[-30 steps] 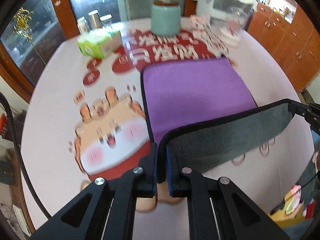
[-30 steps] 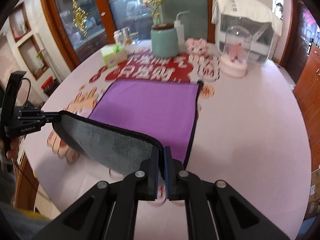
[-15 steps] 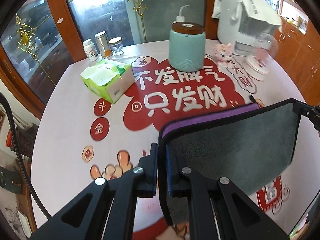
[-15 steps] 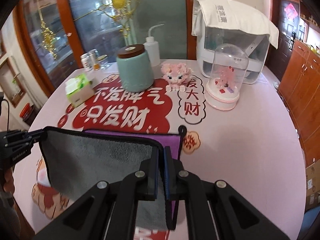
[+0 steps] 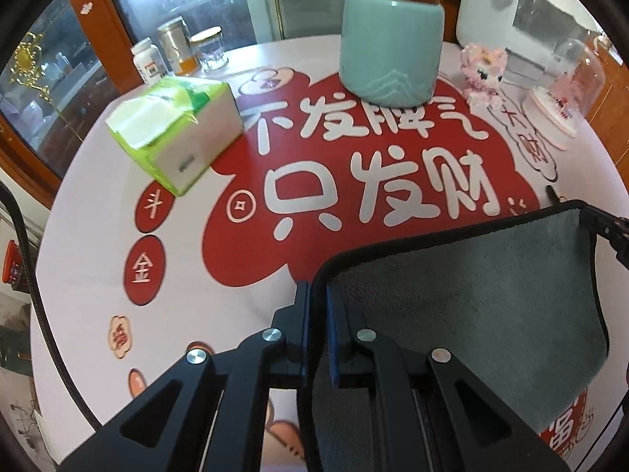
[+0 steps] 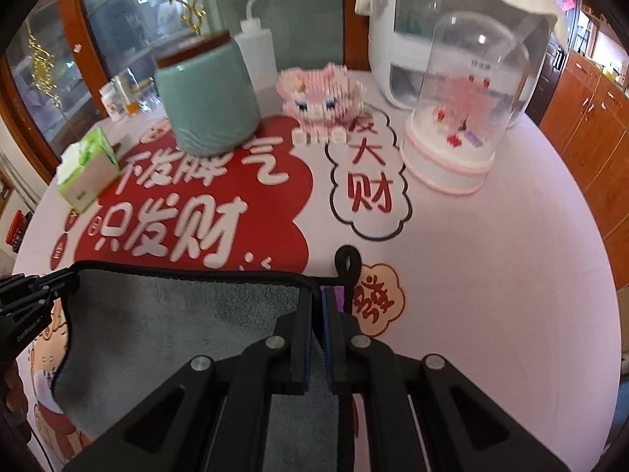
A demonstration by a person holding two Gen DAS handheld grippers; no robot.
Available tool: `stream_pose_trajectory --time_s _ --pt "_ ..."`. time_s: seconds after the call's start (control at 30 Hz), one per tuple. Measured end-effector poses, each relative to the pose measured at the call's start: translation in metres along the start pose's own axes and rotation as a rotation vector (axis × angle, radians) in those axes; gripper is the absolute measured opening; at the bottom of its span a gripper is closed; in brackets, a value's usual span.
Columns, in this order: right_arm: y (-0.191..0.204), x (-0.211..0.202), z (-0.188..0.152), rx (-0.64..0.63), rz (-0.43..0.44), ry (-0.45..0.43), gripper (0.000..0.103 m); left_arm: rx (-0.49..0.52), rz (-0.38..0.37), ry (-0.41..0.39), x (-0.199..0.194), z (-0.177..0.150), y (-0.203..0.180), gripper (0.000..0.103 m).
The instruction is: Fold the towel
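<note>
Right now the left gripper (image 5: 318, 314) is clamped on one corner of the towel (image 5: 471, 306), and the right gripper (image 6: 316, 318) pinches the other corner, grey side up, its black-trimmed edge stretched between them over the round table (image 6: 491, 267). Beyond that edge stand a teal jar (image 5: 389, 59), a tissue pack (image 5: 177, 129) and a pink block-built cat (image 6: 320, 98).

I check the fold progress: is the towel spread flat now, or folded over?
Folded over: the towel shows its grey underside, carried forward by both grippers; only a purple sliver shows.
</note>
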State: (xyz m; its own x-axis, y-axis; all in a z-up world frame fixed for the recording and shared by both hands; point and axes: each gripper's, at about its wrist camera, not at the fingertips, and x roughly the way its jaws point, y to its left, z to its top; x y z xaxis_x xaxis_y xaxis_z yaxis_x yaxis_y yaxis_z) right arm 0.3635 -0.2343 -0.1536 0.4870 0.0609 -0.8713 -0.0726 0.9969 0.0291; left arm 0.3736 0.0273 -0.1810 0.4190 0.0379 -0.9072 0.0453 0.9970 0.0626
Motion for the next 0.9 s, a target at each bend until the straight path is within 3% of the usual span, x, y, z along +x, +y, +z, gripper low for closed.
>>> stream_pose_trajectory --time_s 0.1,0.2,0.27,0.3,0.33,0.37,0.5,0.6,0.73,0.8,0.9 --pt "0.000 0.012 -0.002 0.000 -0.007 0.019 0.005 -0.011 -0.001 0.018 0.013 0.003 0.001 0.006" --pt "-0.001 0.020 -0.004 0.008 -0.016 0.036 0.006 -0.030 0.003 0.027 0.021 0.004 0.003 0.017" --pt "-0.001 0.020 -0.004 0.012 -0.033 0.041 0.012 -0.041 0.020 0.018 0.021 0.004 0.005 0.055" --pt "-0.002 0.019 -0.004 0.016 -0.045 0.041 0.017 -0.045 0.024 0.013 0.020 0.004 0.006 0.067" --pt "-0.002 0.017 -0.004 0.022 -0.056 0.036 0.019 -0.050 0.024 0.007 0.018 0.003 0.007 0.087" --pt "-0.003 0.013 -0.004 0.027 -0.063 0.027 0.025 -0.056 0.023 -0.002 0.015 0.003 0.008 0.091" --pt "0.000 -0.009 -0.002 0.019 -0.073 -0.025 0.040 -0.064 0.030 -0.023 0.002 0.003 0.009 0.092" --pt "0.005 -0.024 -0.001 0.014 -0.040 -0.040 0.041 -0.075 0.016 -0.025 -0.008 0.002 0.008 0.103" --pt "0.012 -0.038 -0.003 0.013 -0.009 -0.057 0.041 -0.086 -0.002 -0.040 -0.026 -0.001 0.006 0.103" --pt "0.016 -0.042 -0.005 0.014 -0.001 -0.051 0.054 -0.085 -0.003 -0.058 -0.036 -0.004 0.005 0.103" --pt "0.022 -0.056 -0.010 0.022 0.010 -0.078 0.065 -0.083 -0.002 -0.085 -0.054 -0.009 0.002 0.103"
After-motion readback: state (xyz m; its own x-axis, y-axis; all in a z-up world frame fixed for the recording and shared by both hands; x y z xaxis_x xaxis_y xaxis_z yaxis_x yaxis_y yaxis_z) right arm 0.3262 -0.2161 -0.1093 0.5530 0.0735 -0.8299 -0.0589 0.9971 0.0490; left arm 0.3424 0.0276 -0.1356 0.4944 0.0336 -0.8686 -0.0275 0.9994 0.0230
